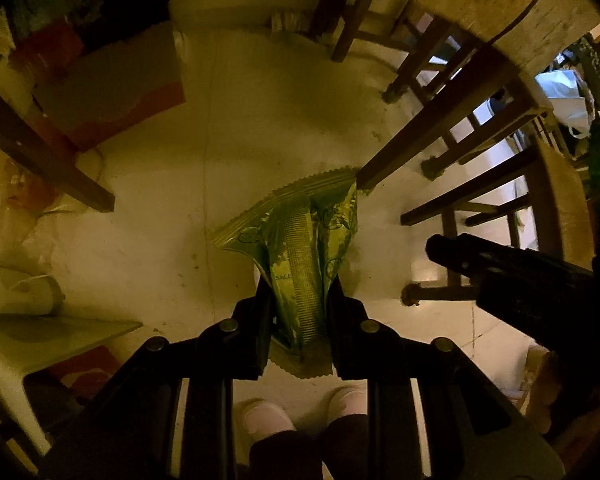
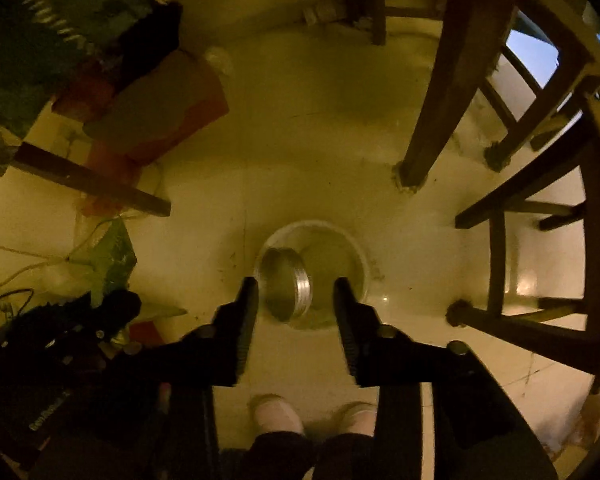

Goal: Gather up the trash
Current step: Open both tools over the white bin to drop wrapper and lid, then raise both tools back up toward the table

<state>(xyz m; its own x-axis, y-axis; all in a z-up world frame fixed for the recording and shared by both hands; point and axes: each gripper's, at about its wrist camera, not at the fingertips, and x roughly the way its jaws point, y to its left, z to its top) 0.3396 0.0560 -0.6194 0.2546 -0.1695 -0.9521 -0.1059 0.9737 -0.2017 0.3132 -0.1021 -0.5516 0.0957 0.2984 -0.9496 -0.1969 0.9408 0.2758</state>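
Observation:
My left gripper (image 1: 300, 292) is shut on a green foil wrapper (image 1: 300, 248), which hangs above the pale floor. The wrapper also shows at the left of the right wrist view (image 2: 116, 256). My right gripper (image 2: 296, 288) is open and empty, pointing down over a white round container (image 2: 340, 256) on the floor with a metal lid (image 2: 286, 284) leaning inside it. The right gripper shows as a dark shape at the right of the left wrist view (image 1: 500, 268).
Dark wooden chair legs (image 2: 440, 92) and rungs stand to the right, another leg (image 1: 48, 152) to the left. A red and white bag (image 1: 112, 92) lies at the back left. A white stool (image 1: 40, 336) is at the lower left. My feet (image 2: 276, 416) are below.

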